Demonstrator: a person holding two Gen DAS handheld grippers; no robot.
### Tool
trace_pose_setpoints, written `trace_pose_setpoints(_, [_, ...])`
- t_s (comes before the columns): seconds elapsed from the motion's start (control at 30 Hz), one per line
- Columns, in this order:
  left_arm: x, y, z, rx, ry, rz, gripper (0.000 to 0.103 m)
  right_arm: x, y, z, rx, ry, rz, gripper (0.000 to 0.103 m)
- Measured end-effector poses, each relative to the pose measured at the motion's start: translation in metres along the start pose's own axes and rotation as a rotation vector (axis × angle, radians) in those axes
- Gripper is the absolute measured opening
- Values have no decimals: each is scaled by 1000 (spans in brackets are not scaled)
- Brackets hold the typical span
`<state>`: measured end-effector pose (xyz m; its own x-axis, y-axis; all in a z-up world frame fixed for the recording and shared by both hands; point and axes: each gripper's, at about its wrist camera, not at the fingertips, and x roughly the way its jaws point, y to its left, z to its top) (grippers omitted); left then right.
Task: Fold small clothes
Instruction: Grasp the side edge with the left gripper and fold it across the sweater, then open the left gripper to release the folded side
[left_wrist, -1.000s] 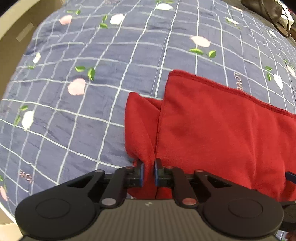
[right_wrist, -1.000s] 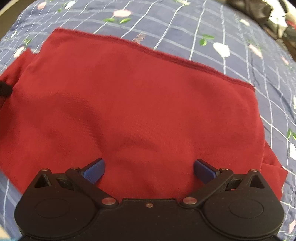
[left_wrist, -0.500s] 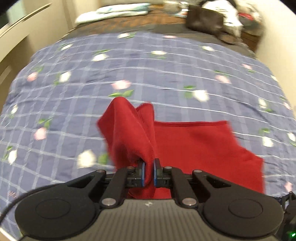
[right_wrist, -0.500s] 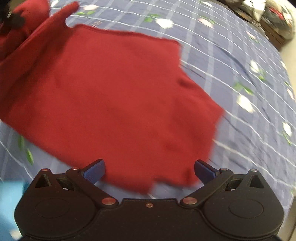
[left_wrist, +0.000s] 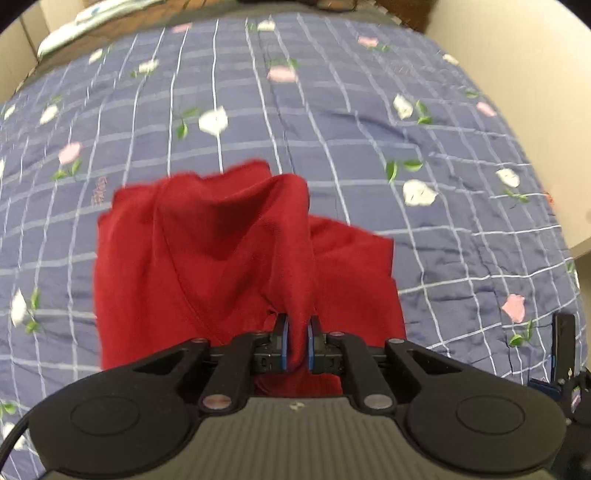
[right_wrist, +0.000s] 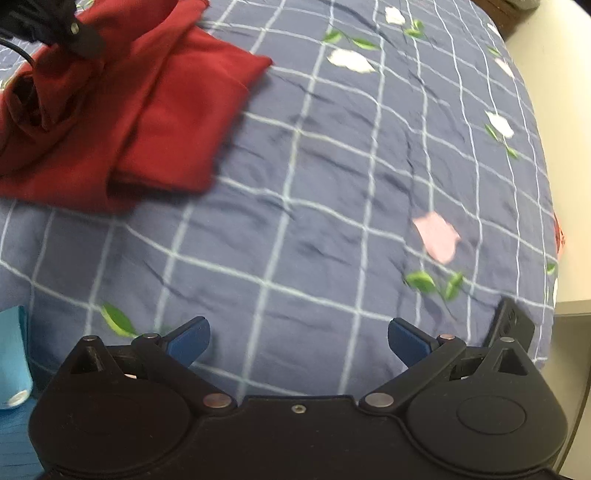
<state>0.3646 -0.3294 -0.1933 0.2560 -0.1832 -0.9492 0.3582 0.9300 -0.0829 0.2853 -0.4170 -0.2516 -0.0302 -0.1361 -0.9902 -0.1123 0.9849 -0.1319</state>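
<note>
My left tool (left_wrist: 295, 345) pinches the red garment (left_wrist: 229, 251), which lies up-left of my open, empty right tool (right_wrist: 298, 341) on the bed (right_wrist: 332, 184).

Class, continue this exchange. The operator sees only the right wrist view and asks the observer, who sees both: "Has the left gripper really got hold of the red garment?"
Observer: Yes. The left gripper is shut on a fold of the red garment.
Operator: How does the cloth hang ahead of it?
Observer: It drapes forward from the pinch onto the quilt.
Operator: What lies past the quilt?
Observer: Seemingly a pale pillow, far left corner.
</note>
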Motion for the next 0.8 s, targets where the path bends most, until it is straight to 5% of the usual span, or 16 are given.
trace_pose_setpoints(0.17, [11, 8, 1, -103, 32, -73, 21, 4, -17, -6, -10, 16, 21, 102])
trace_pose_setpoints(0.27, [11, 10, 0, -139, 30, -80, 51, 6, -24, -2, -9, 19, 44, 102])
trace_pose_setpoints(0.47, [-5, 28, -5, -243, 8, -60, 76, 6, -30, 27, -2, -16, 111, 102])
trace_pose_setpoints(0.57, [-16, 50, -13, -328, -23, -12, 87, 3, -30, 52, 44, -51, 199, 102])
trace_pose_setpoints(0.8, [-24, 128, -50, -606, -18, 145, 92, -3, -7, 123, 163, -155, 495, 102])
